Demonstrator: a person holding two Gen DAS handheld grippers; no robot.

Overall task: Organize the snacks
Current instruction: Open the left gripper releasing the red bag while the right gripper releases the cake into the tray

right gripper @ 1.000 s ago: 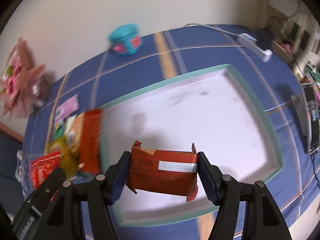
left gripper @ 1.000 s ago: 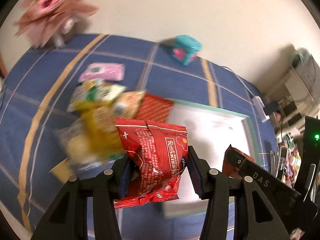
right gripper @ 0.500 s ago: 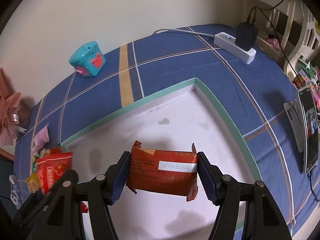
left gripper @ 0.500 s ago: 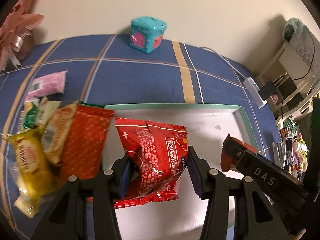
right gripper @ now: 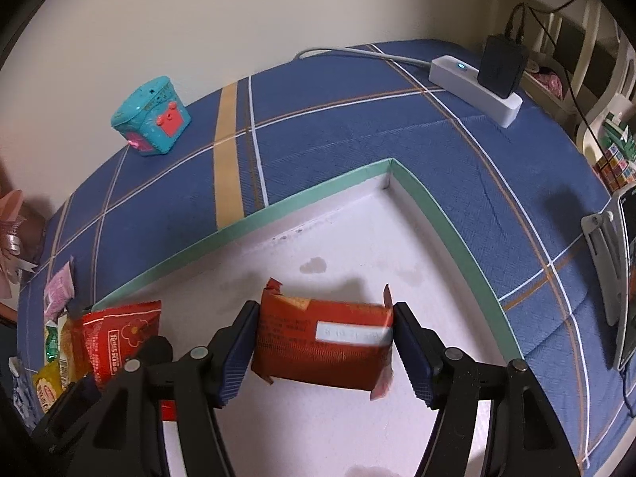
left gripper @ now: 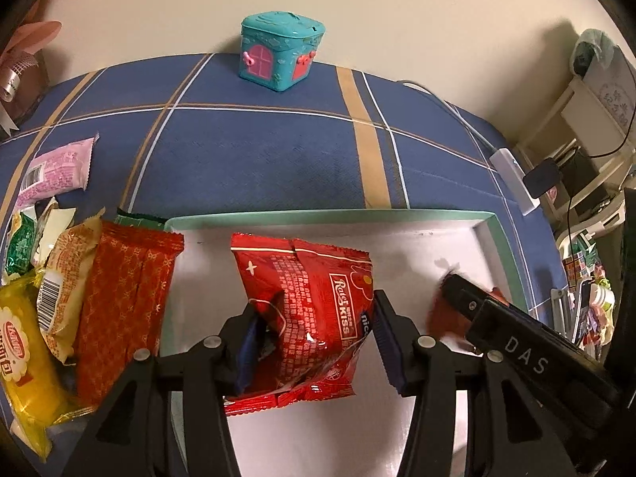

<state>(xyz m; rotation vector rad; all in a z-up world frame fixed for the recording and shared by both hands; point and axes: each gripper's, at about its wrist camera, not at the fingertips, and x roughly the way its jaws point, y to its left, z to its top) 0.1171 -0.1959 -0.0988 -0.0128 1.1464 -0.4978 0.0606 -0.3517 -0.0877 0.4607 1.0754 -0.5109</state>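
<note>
The red bag [left gripper: 314, 310] hangs between the jaws of the left gripper [left gripper: 314, 342], above the white floor of the tray [left gripper: 330, 214]. The jaws are partly apart and clamped on the bag's lower half, which crumples between the pads. The brown packet [right gripper: 324, 342] sits crosswise between the jaws of the right gripper [right gripper: 322, 349], over the tray near its far right corner. Those jaws are opening; the left pad looks to touch the packet's end, while at the right end the view is blurred and contact may be gone. Left of the tray, a heap of snacks [left gripper: 79, 302] lies on the blue plaid counter [left gripper: 254, 151], one orange packet [left gripper: 127, 310] overlapping the tray's left rim.
</note>
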